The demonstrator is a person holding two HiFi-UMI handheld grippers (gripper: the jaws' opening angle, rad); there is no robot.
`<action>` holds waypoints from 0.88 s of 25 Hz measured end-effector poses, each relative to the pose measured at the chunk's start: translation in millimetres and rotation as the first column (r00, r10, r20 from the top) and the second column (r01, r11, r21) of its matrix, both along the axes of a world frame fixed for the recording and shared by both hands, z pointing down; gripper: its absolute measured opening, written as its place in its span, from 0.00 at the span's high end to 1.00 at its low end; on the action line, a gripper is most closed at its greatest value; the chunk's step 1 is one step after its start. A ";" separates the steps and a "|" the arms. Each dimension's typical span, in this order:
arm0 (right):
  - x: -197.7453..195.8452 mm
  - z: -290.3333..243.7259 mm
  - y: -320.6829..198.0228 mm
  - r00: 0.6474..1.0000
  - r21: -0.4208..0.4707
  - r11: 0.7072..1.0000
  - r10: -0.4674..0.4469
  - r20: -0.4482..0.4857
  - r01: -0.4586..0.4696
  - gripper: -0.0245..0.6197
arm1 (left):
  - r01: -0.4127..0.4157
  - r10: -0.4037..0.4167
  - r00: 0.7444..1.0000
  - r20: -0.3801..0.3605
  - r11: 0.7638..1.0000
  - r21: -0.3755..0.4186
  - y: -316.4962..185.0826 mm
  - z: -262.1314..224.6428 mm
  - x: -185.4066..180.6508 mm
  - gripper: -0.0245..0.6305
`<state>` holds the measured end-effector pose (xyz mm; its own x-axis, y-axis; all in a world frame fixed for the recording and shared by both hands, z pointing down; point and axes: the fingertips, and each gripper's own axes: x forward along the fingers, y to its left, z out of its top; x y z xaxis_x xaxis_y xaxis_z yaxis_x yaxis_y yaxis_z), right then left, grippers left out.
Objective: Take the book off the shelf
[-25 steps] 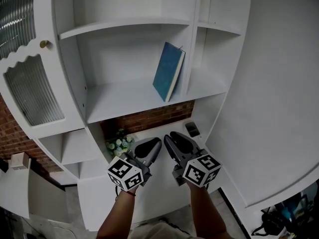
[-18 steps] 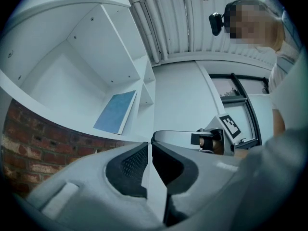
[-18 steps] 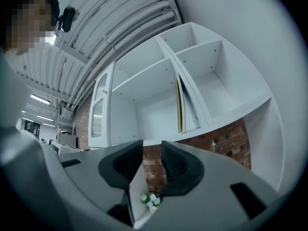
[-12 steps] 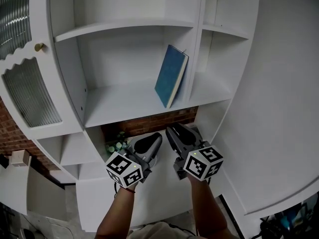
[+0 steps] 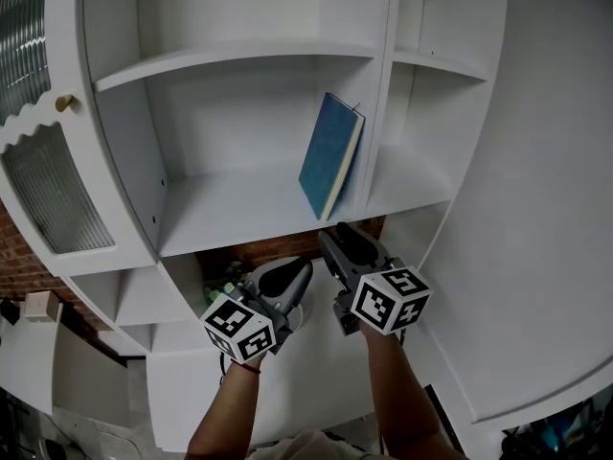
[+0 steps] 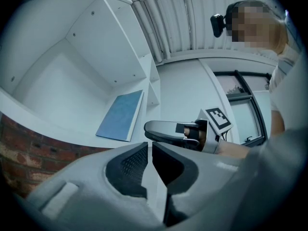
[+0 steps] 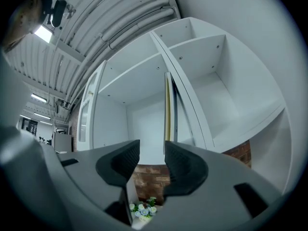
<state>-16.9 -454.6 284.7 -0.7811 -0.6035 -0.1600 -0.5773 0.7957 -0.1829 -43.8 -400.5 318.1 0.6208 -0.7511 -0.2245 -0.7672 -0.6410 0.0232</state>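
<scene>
I stand before a white shelf unit (image 5: 239, 209) of the kind kept in a living room. It has a cupboard door with ribbed glass (image 5: 53, 195) and a brass knob (image 5: 64, 103), a brick wall (image 5: 287, 247) behind and a small bunch of flowers (image 7: 139, 210) below. Overhead, though, I see a ribbed metal ceiling (image 7: 96, 23) with pipes and a strip light (image 7: 43, 32), as in a hall or workshop.

The book (image 5: 330, 154) at mid-frame has a teal-blue cover and pale, yellowish page edges. The shelf (image 5: 239, 209) around it is plain white. Beneath runs a strip of red-brown brick wall (image 5: 254, 249). At the left edge, the cabinet door (image 5: 48, 190) has grey ribbed glass and a brass-coloured knob (image 5: 63, 103). The flowers (image 7: 139, 211), low in the right gripper view, are white and pale blue with green leaves.
</scene>
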 end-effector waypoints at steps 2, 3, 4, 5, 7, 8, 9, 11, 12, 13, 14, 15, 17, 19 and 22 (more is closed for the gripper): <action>-0.8 -0.2 -6.6 1.000 -0.007 1.000 0.007 0.000 -0.007 0.70 | 0.003 -0.003 1.000 0.002 1.000 0.001 -3.7 -0.7 -0.2 0.94; -1.1 -0.5 -9.9 1.000 -0.010 1.000 0.010 0.001 -0.010 0.70 | 0.003 -0.003 1.000 0.003 1.000 0.001 -5.5 -0.9 0.1 0.94; -1.6 -0.9 -13.4 1.000 -0.014 1.000 0.014 0.001 -0.014 0.69 | 0.003 -0.003 1.000 0.004 1.000 0.001 -7.1 -1.0 0.4 0.94; -2.1 -1.6 -17.2 1.000 -0.018 1.000 0.019 0.001 -0.019 0.69 | 0.002 -0.002 1.000 0.005 1.000 0.001 -8.7 -1.1 0.7 0.94; -3.4 -3.3 -24.9 0.999 -0.026 0.999 0.032 -0.003 -0.032 0.68 | 0.001 -0.001 1.000 0.008 1.000 0.001 -11.3 -0.8 0.9 0.94; -3.8 -4.2 -28.7 0.999 -0.029 0.999 0.039 -0.005 -0.039 0.68 | 0.001 -0.001 1.000 0.008 1.000 0.001 -12.5 -0.5 0.7 0.94; -4.3 -5.0 -32.3 0.999 -0.032 0.998 0.046 -0.008 -0.046 0.68 | 0.001 -0.001 1.000 0.008 1.000 0.000 -13.7 0.0 0.3 0.94; -5.6 -6.3 -38.8 0.998 -0.036 0.998 0.055 -0.014 -0.056 0.68 | 0.002 -0.002 1.000 0.007 1.000 -0.003 -16.6 1.1 -0.8 0.94; -6.4 -6.8 -41.6 0.998 -0.038 0.997 0.059 -0.017 -0.060 0.68 | 0.002 -0.002 1.000 0.007 1.000 -0.004 -18.1 1.9 -1.3 0.94; -7.3 -7.3 -44.1 0.998 -0.041 0.997 0.064 -0.020 -0.065 0.68 | 0.002 -0.002 1.000 0.007 1.000 -0.006 -19.6 3.0 -1.7 0.94; -8.1 -7.5 -46.5 0.997 -0.043 0.997 0.069 -0.025 -0.070 0.68 | 0.001 -0.001 1.000 0.008 1.000 -0.009 -20.9 4.0 -1.9 0.94; -9.1 -7.7 -48.9 0.997 -0.046 0.996 0.075 -0.029 -0.076 0.68 | 0.000 0.000 1.000 0.008 1.000 -0.011 -22.1 5.0 -2.0 0.94; -11.2 -8.5 -53.4 0.996 -0.055 0.995 0.086 -0.038 -0.088 0.67 | -0.003 0.003 1.000 0.009 1.000 -0.016 -24.2 6.4 -2.1 0.94; -13.6 -10.3 -56.9 0.994 -0.064 0.993 0.097 -0.045 -0.100 0.67 | -0.005 0.005 1.000 0.011 1.000 -0.020 -25.7 6.7 -2.5 0.94; -17.5 -13.1 -60.9 0.992 -0.082 0.989 0.116 -0.057 -0.121 0.66 | -0.007 0.008 1.000 0.021 1.000 -0.027 -26.8 6.2 -3.1 0.94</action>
